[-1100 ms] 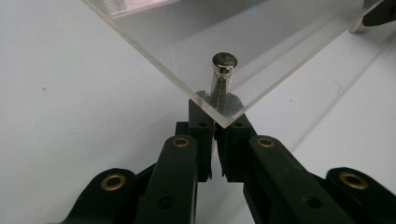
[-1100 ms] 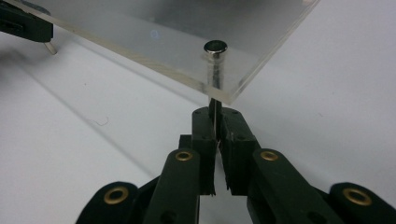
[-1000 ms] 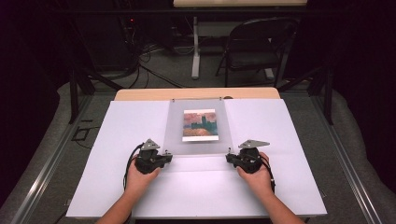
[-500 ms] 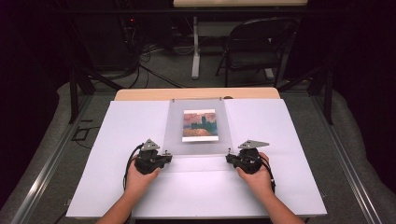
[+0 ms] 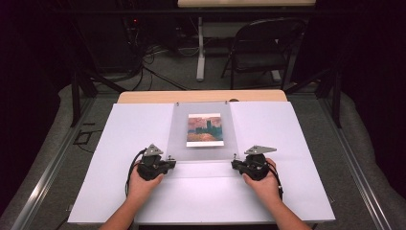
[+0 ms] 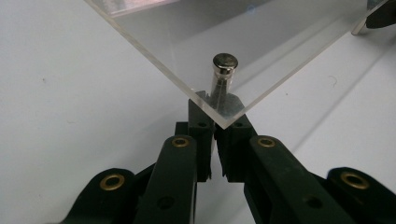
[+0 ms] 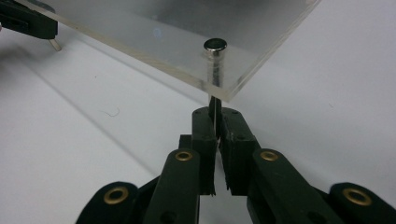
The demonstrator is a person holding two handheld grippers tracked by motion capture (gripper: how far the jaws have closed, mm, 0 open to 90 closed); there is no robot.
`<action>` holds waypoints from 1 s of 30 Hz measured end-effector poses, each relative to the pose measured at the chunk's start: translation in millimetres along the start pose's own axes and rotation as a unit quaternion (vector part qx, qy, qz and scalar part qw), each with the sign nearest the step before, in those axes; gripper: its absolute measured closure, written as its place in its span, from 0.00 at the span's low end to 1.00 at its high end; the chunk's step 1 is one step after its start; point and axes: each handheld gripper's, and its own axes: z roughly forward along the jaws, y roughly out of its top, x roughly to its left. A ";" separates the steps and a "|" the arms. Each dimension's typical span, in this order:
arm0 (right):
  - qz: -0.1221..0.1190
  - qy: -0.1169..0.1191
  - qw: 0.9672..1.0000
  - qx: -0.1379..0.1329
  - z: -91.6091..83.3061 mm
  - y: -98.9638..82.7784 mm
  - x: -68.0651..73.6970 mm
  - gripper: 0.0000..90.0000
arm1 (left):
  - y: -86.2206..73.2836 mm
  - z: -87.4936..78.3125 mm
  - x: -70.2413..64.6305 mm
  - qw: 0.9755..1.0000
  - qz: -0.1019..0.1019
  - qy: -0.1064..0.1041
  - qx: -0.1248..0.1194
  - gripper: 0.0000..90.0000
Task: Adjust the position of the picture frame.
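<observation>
We hold the left tongs [image 5: 168,164] closed on a metal pin [image 6: 224,70] that passes through the near left corner of the clear acrylic sheet [image 5: 201,143], and the right tongs [image 5: 234,165] closed on the pin [image 7: 215,51] at its near right corner. The sheet lies at the middle of the white worktop [image 5: 119,143], toward twelve o'clock from our hands, its near corners raised off the worktop. A small painting print [image 5: 205,130] sits at its centre.
</observation>
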 end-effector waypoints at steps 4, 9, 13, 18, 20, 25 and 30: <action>0.006 0.000 1.000 -0.003 -0.5 -0.8 0.0 0.94 | -0.1 -0.4 -0.4 1.000 -0.004 -0.001 -0.002 0.93; 0.009 0.000 1.000 -0.016 -4.7 -1.4 1.4 0.87 | -0.4 -2.0 -3.7 1.000 0.005 0.011 -0.007 0.83; 0.008 -0.006 1.000 -0.010 -7.7 -3.5 5.8 0.73 | -1.7 -4.8 -5.1 1.000 -0.002 0.012 -0.010 0.71; 0.004 -0.008 1.000 -0.008 -13.9 -6.5 13.3 0.62 | -3.6 -12.4 -7.2 1.000 -0.005 0.015 -0.014 0.58; 0.003 -0.012 1.000 -0.002 -15.8 -7.5 15.4 0.60 | -3.7 -15.5 -8.0 1.000 -0.008 0.015 -0.016 0.54; -0.017 -0.016 1.000 0.000 -27.9 -6.6 18.3 0.54 | -7.2 -26.2 -10.4 1.000 -0.012 0.005 -0.012 0.49; -0.028 -0.019 0.999 -0.011 -46.6 -10.7 16.5 0.53 | -6.9 -45.4 -8.7 0.999 -0.014 -0.004 -0.032 0.48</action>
